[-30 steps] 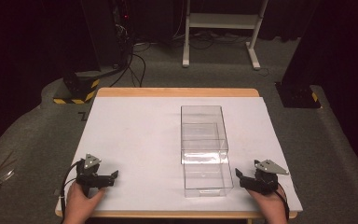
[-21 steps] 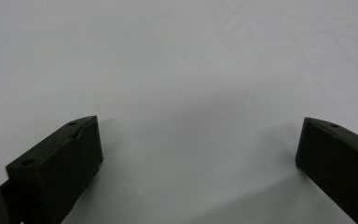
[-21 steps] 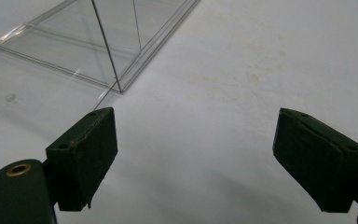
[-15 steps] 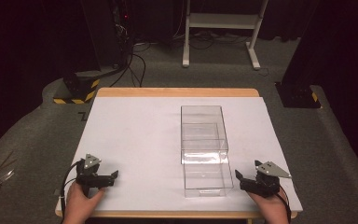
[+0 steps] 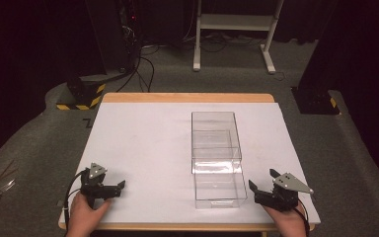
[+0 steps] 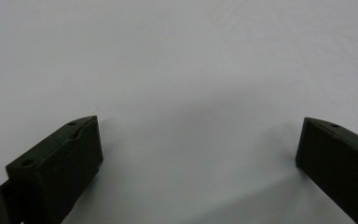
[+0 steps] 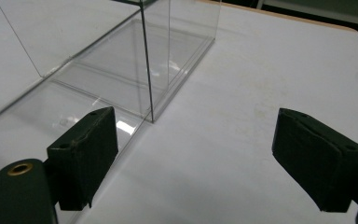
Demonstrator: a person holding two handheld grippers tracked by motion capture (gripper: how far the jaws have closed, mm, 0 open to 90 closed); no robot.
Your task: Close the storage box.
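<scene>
Jaws spread wide on both my grippers, with nothing between them. From the high view, my left gripper (image 5: 109, 189) sits at the near left of the white surface (image 5: 148, 148), well apart from the clear box (image 5: 216, 143), and my right gripper (image 5: 260, 189) sits at the near right, just beside the box's pulled-out near section. My left gripper view adds nothing but bare white surface (image 6: 177, 70) between the jaws. My right gripper view shows what the high view cannot: the clear box (image 7: 121, 60) up close, its corner edge standing just past my left-hand jaw, apart from it.
</scene>
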